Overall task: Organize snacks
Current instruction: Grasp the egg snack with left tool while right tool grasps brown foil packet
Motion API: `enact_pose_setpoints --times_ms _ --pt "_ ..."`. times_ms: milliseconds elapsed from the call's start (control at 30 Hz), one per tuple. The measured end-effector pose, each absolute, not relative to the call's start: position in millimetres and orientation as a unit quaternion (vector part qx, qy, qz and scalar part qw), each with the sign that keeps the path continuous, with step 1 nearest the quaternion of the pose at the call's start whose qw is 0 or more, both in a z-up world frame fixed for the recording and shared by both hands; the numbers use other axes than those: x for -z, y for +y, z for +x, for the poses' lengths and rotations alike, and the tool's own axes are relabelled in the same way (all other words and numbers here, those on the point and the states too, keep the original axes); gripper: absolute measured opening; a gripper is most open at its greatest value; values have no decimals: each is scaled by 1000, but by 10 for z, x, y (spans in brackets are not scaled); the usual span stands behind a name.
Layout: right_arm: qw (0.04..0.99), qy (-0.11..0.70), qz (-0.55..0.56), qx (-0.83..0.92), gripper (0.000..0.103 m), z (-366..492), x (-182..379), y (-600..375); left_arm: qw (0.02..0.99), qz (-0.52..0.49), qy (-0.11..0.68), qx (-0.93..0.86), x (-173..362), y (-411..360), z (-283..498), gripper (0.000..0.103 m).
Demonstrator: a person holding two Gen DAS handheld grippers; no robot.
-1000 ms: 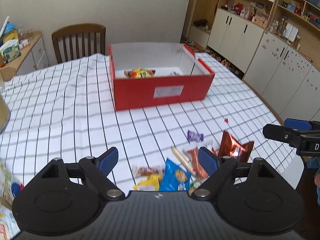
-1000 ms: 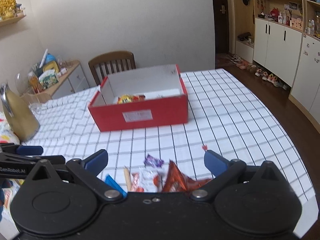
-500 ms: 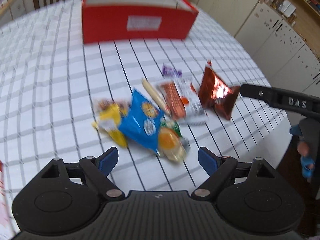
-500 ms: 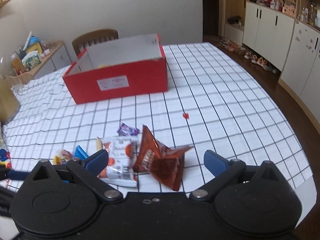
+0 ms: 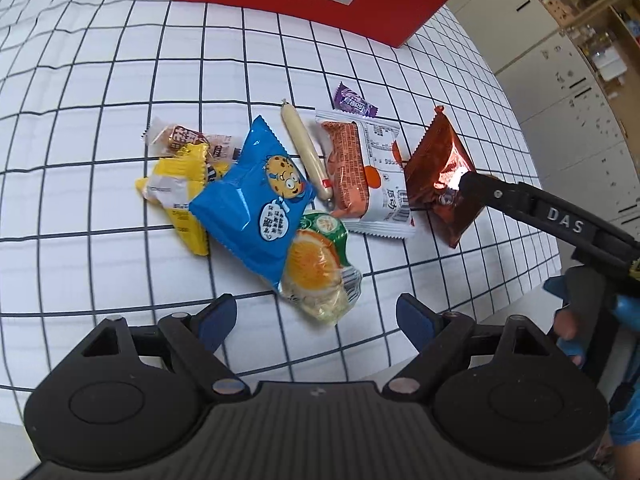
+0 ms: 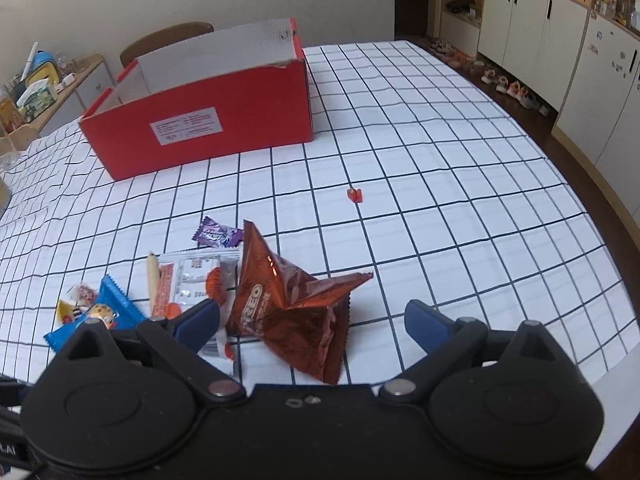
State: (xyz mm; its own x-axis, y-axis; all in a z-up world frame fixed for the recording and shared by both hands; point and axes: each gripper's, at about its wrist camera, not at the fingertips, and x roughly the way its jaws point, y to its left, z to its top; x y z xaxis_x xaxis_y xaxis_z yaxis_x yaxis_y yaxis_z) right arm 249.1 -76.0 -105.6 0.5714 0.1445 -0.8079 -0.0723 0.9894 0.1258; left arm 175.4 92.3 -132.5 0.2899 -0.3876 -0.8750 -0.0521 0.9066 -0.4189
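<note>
Several snack packs lie in a pile on the checked tablecloth. My left gripper (image 5: 316, 316) is open just short of an orange-and-green pack (image 5: 318, 268), which sits under a blue cookie bag (image 5: 256, 196). Beside them lie a yellow pack (image 5: 176, 184), a sausage stick (image 5: 306, 152), a white-and-orange pack (image 5: 368, 168), a purple candy (image 5: 354, 102) and a brown Oreo bag (image 5: 440, 172). My right gripper (image 6: 312, 320) is open, its jaws on either side of the Oreo bag (image 6: 288, 304). The red box (image 6: 200, 116) stands open behind.
The table's right edge (image 6: 600, 300) is close to the Oreo bag. A small red scrap (image 6: 355, 194) lies on the cloth. A chair (image 6: 168, 38) and a side cabinet (image 6: 60, 88) stand behind the box. White cupboards (image 6: 560, 32) line the right wall.
Both grippers have come down and forward toward the snack pile. The left view has tipped from the box down onto the packs. The right gripper now straddles the Oreo bag.
</note>
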Motion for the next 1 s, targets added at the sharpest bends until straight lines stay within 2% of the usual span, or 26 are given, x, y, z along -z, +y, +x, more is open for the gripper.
enact_pose_setpoints --times_ms 433,667,767,867,1000 --pt "874 479 61 -49 97 2741 1244 -705 750 -246 609 79 1438 954 1918 86" --pt "868 490 63 -54 83 2813 1306 -681 733 -284 615 57 1483 1071 2002 58" --pt "865 493 74 -55 78 2822 1317 -701 733 -284 616 55 1487 1073 2002 52" --pt "865 491 82 -56 70 2825 1308 -714 734 -283 615 56 1484 1078 1987 50" --pt "870 485 73 -49 67 2799 1301 -715 741 -267 612 62 1445 1048 1954 47"
